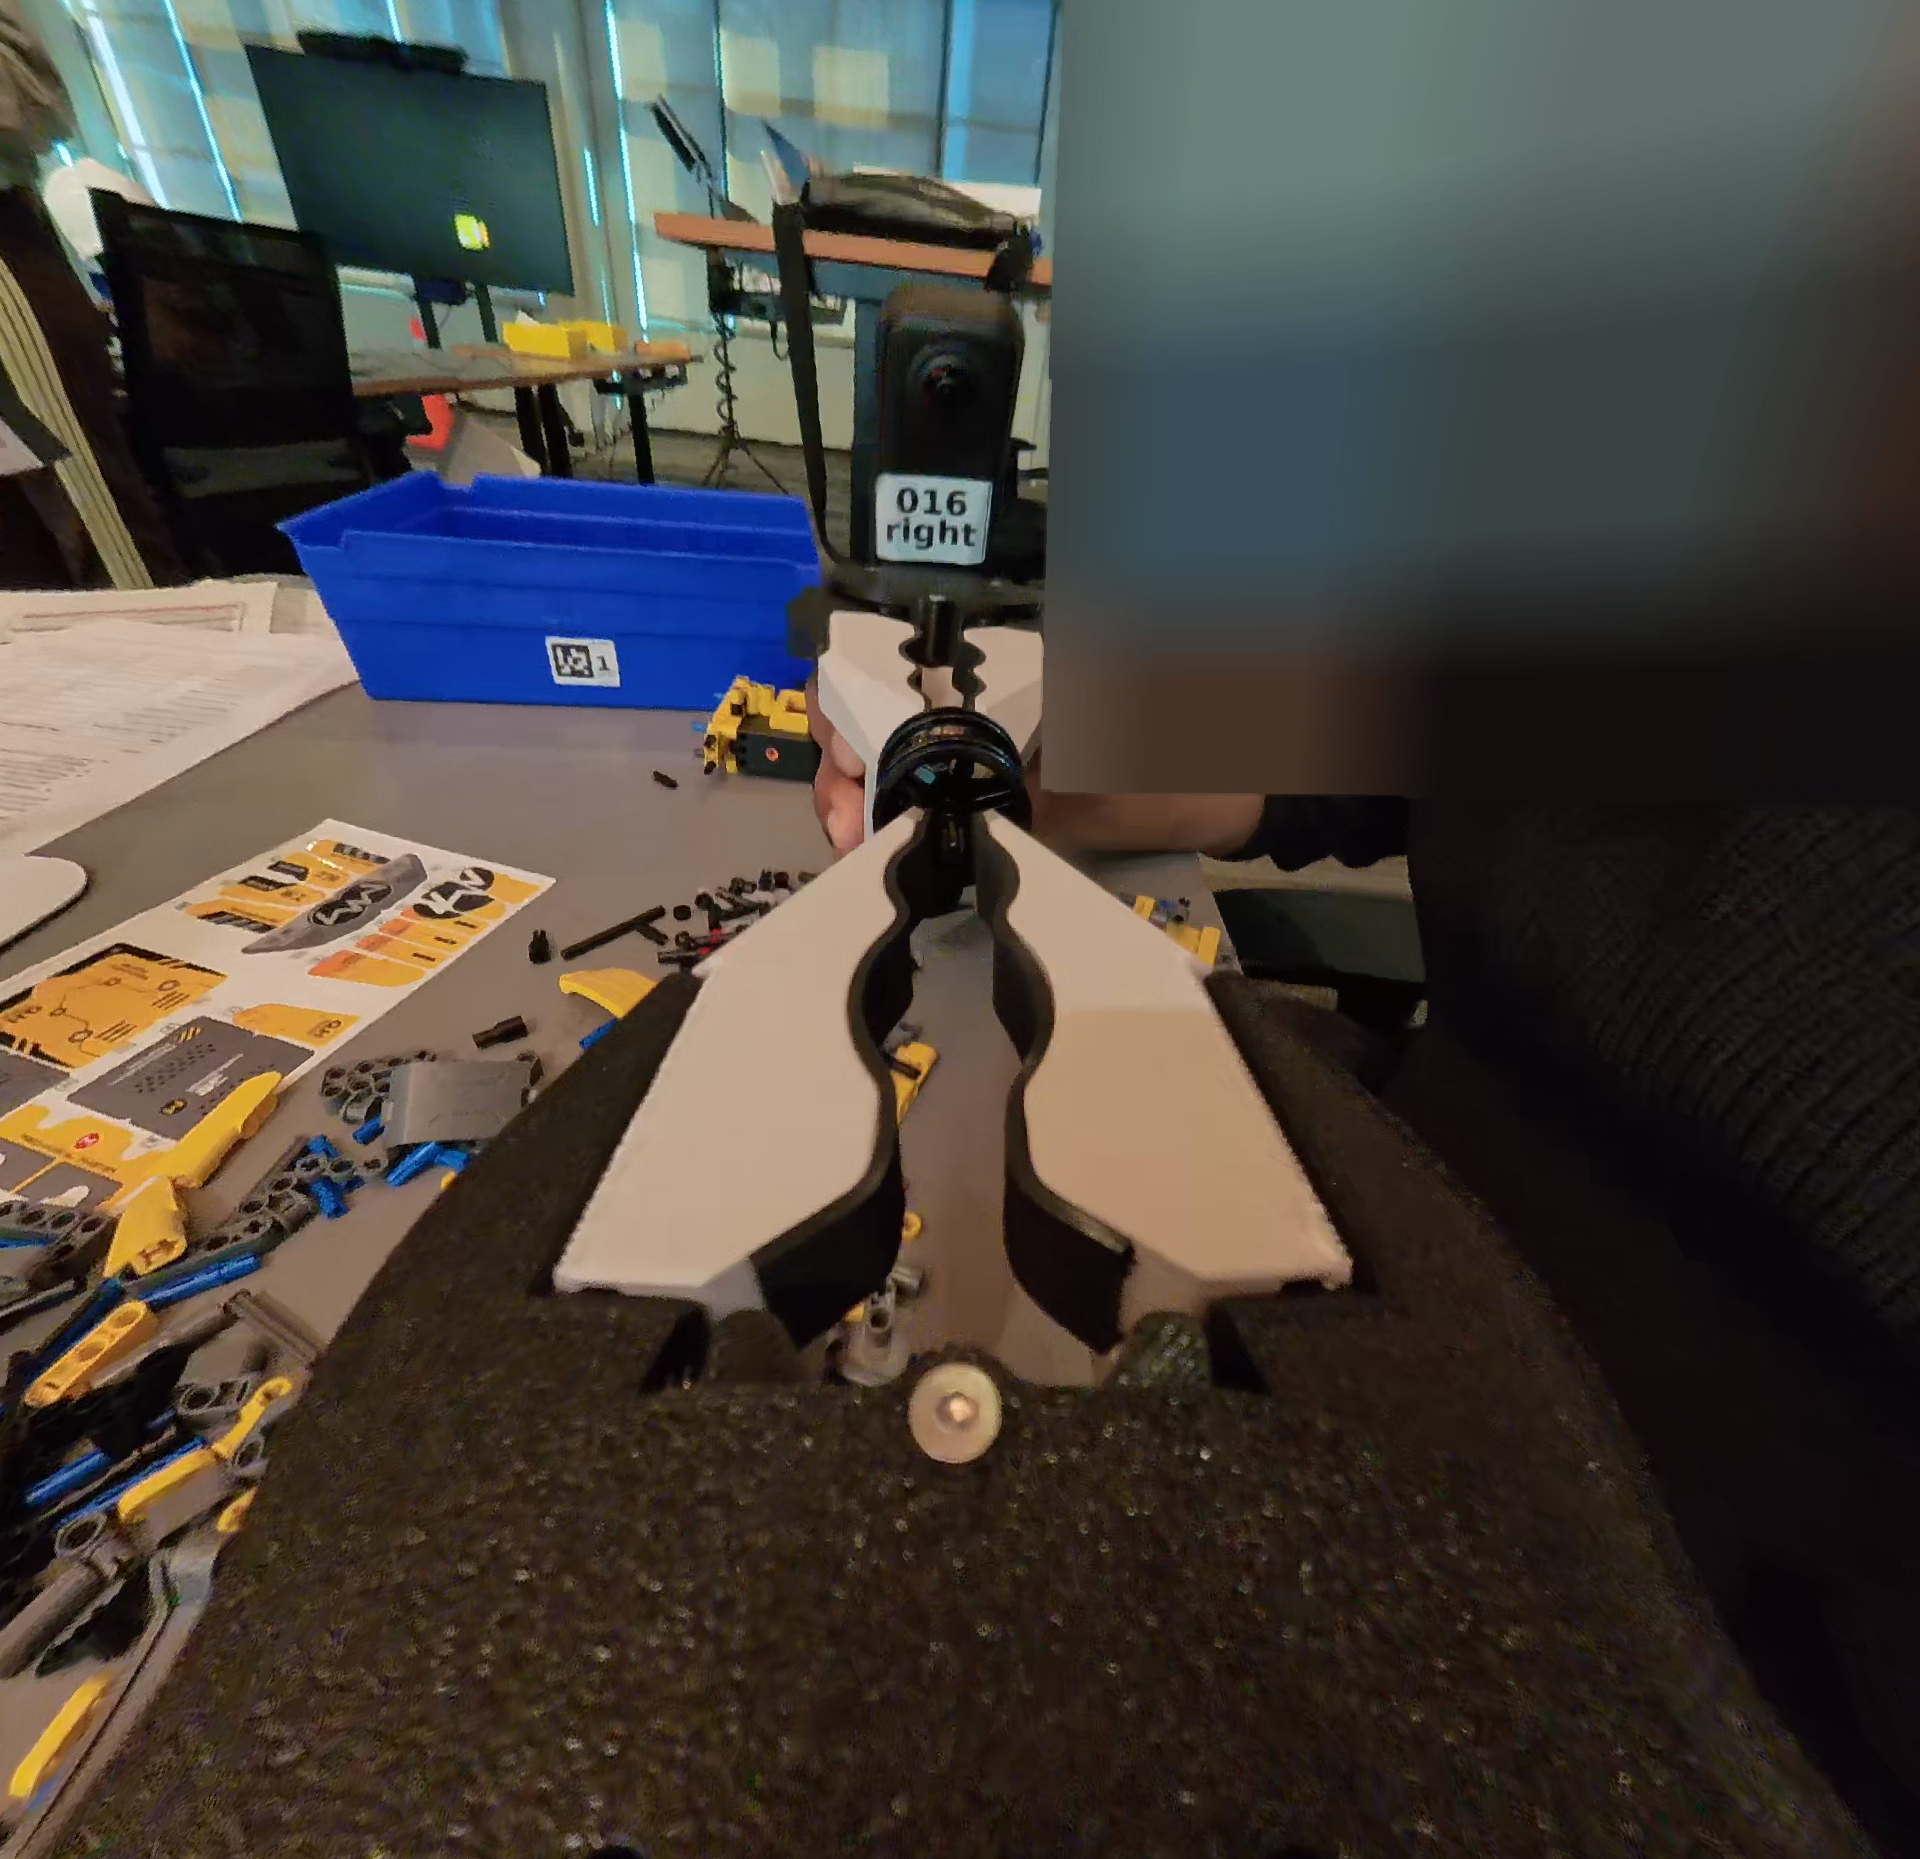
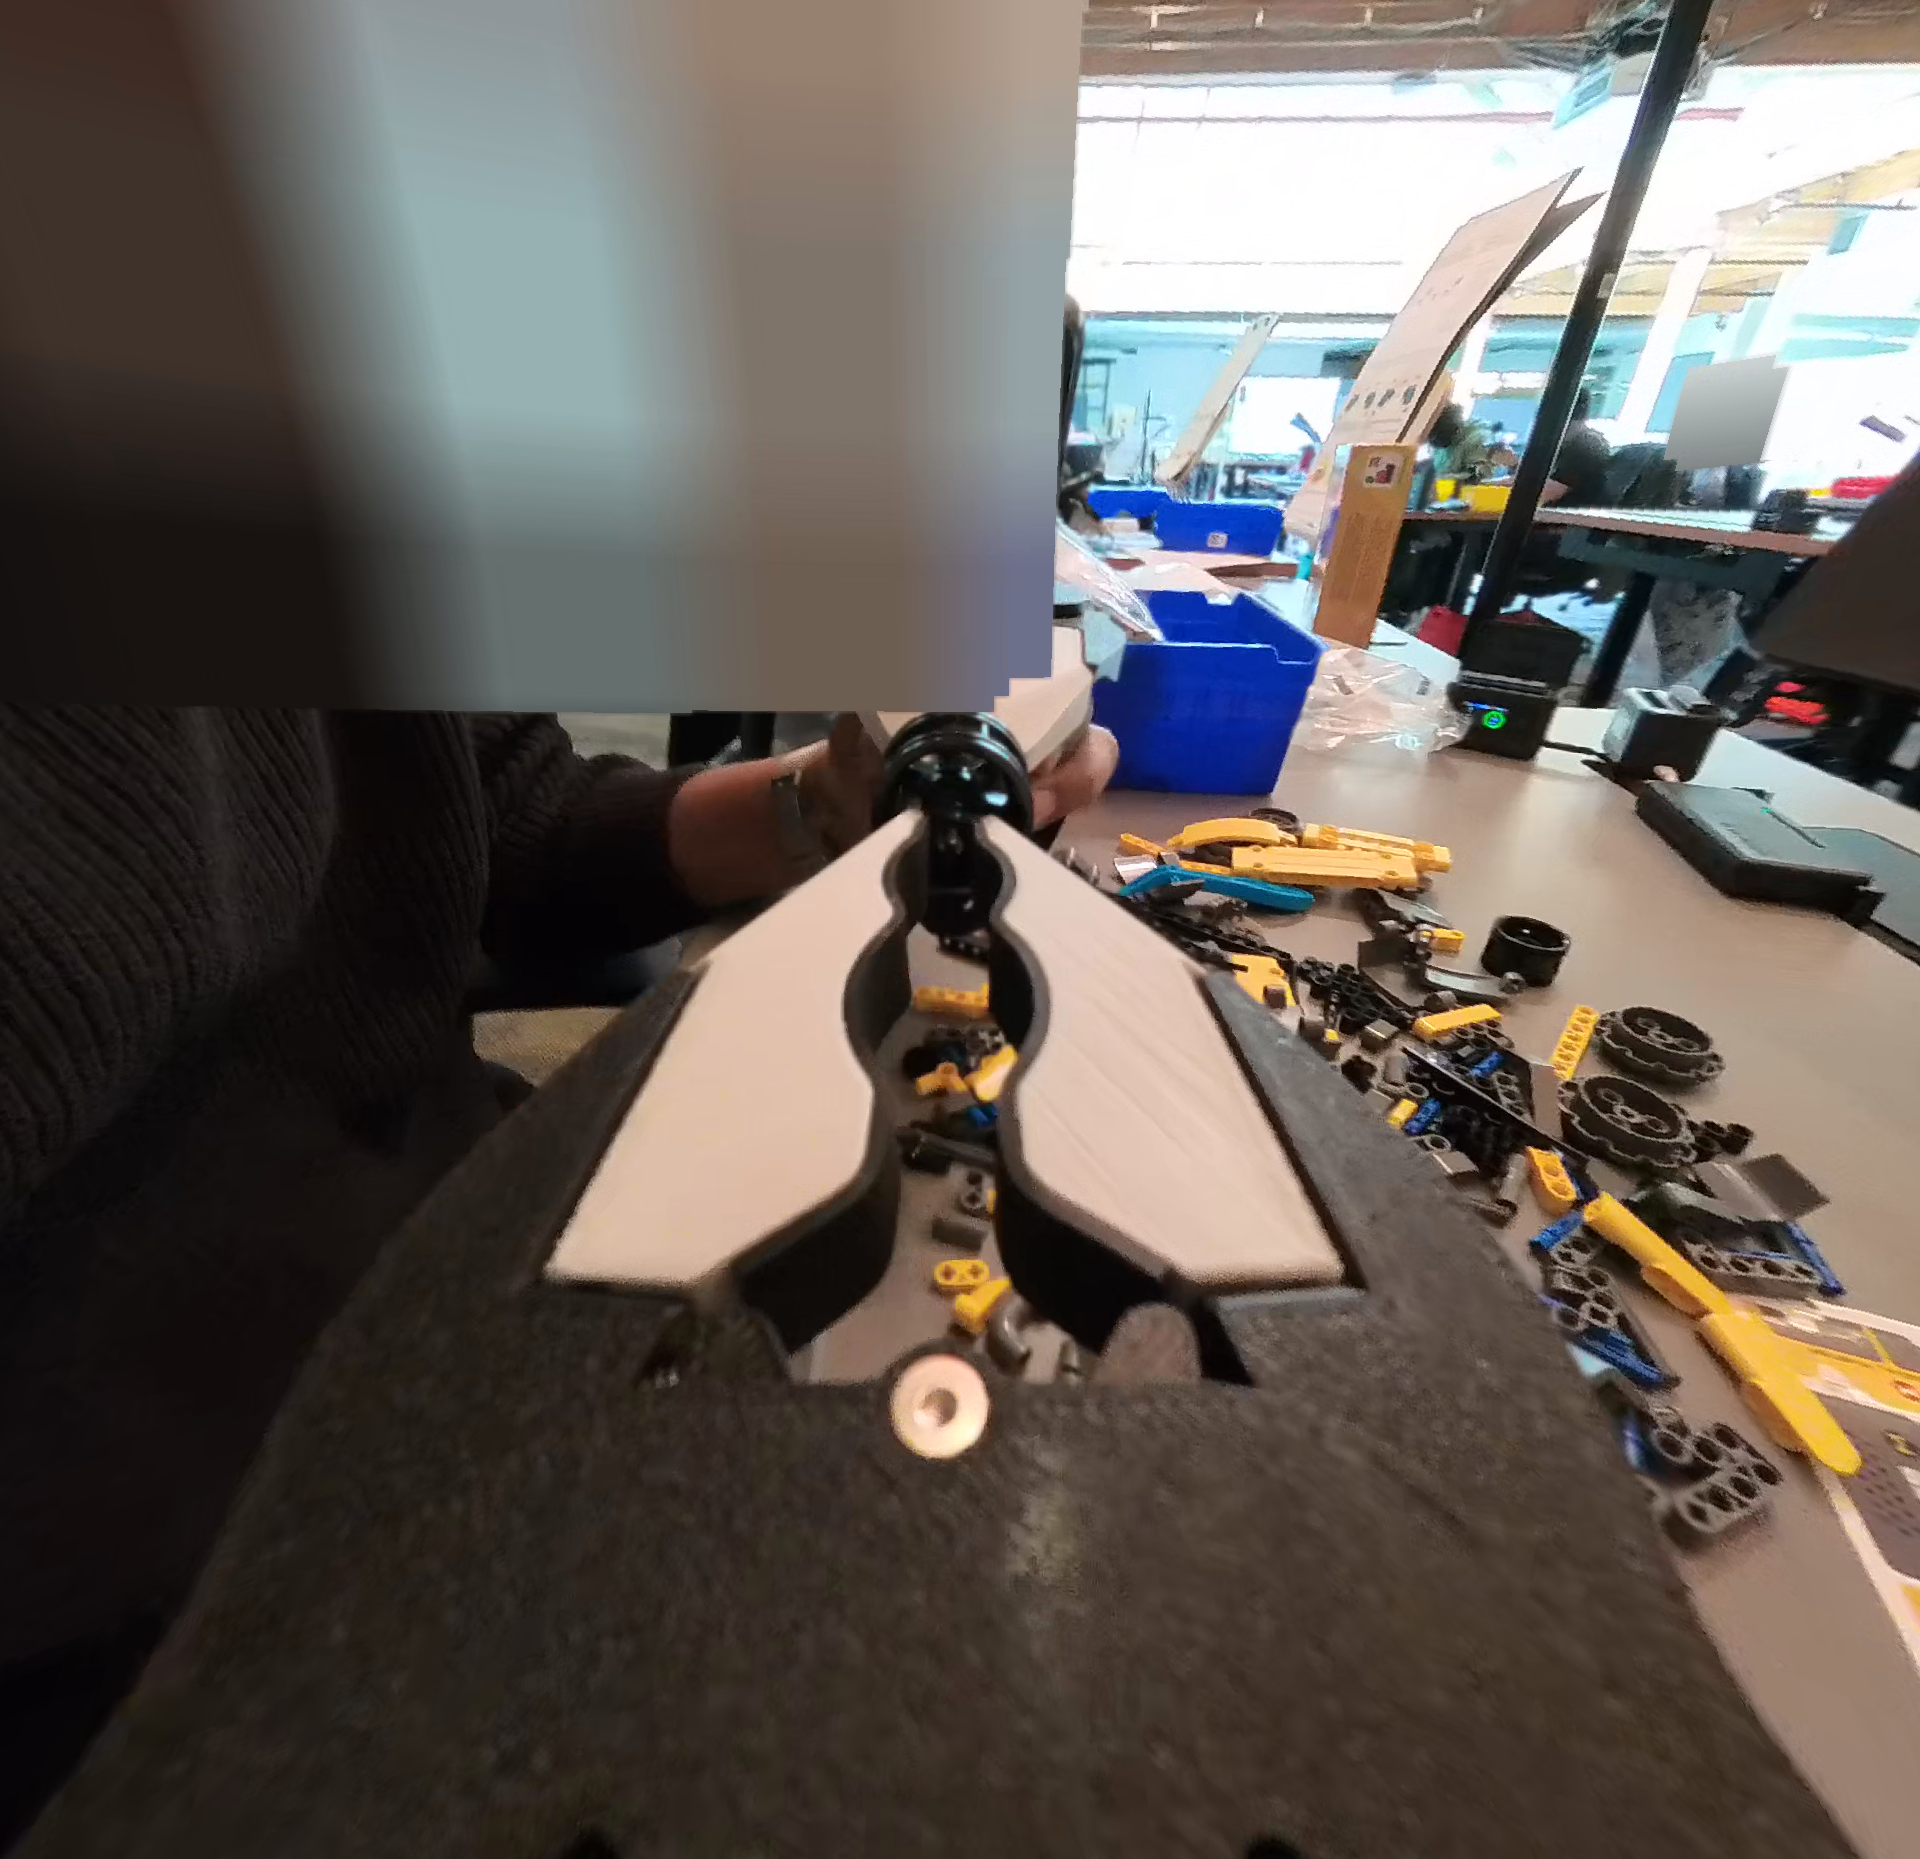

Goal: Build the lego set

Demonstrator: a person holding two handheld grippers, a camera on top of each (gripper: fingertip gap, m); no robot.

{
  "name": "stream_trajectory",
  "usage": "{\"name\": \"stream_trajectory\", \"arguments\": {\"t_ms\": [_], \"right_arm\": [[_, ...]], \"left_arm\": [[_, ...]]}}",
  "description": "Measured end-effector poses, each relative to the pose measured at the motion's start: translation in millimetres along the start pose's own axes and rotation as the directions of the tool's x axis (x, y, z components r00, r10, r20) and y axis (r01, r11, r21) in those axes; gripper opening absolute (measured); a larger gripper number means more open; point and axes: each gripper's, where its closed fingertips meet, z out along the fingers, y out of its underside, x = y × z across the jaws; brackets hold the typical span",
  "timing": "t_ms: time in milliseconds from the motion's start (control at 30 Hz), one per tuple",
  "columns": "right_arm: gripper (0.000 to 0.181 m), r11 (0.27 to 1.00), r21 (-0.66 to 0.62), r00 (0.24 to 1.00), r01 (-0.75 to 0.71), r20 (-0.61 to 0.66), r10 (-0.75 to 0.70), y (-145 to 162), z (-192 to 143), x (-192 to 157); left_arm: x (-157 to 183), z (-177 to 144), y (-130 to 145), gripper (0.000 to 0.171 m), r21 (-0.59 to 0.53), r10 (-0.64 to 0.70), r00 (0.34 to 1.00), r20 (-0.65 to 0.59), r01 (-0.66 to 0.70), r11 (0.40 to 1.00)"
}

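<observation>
My left gripper (image 1: 948,830) is shut on a short black axle stub that sticks out of a black wheel rim (image 1: 951,775), held above the grey table (image 1: 520,770). My right gripper (image 2: 951,822) faces it from the other side and is shut on a black stub of the same rim (image 2: 956,770). The rim sits between the two pairs of fingertips. The right gripper (image 1: 940,671) and its camera show beyond the rim in the left wrist view. A hand (image 2: 748,833) and a white finger of the left gripper (image 2: 1049,718) show behind the rim in the right wrist view.
A blue bin (image 1: 561,583), a yellow-and-black sub-assembly (image 1: 758,734), a sticker sheet (image 1: 260,978) and several loose yellow, blue and grey pieces (image 1: 156,1290) lie to the left. The right wrist view shows a blue bin (image 2: 1195,708), black tyres (image 2: 1652,1051) and yellow beams (image 2: 1330,859). The tips of both grippers are at nearly the same place.
</observation>
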Motion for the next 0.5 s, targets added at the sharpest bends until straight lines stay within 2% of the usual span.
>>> {"name": "stream_trajectory", "arguments": {"t_ms": [100, 267, 433, 500], "right_arm": [[0.006, 0.998, 0.058, 1.000, -0.025, -0.008, 0.025, -10, -7, 5], [0.006, 0.996, 0.086, 0.999, 0.000, -0.037, 0.003, -18, -12, 8], [0.006, 0.997, 0.073, 1.000, -0.018, 0.007, 0.017, -12, -7, 1], [0.006, 0.997, 0.070, 1.000, -0.019, 0.004, 0.018, -11, -6, 2]], "left_arm": [[0, -2, -4, 0.020, 0.025, 0.021, 1.000, 0.009, -0.021, 0.999], [-5, -5, -11, 0.021, 0.070, 0.047, 0.997, 0.053, -0.051, 0.996], [1, -4, -12, 0.022, 0.078, 0.058, 0.998, 0.025, -0.060, 0.995], [4, -6, -13, 0.016, 0.087, 0.062, 0.998, 0.005, -0.062, 0.994]]}}
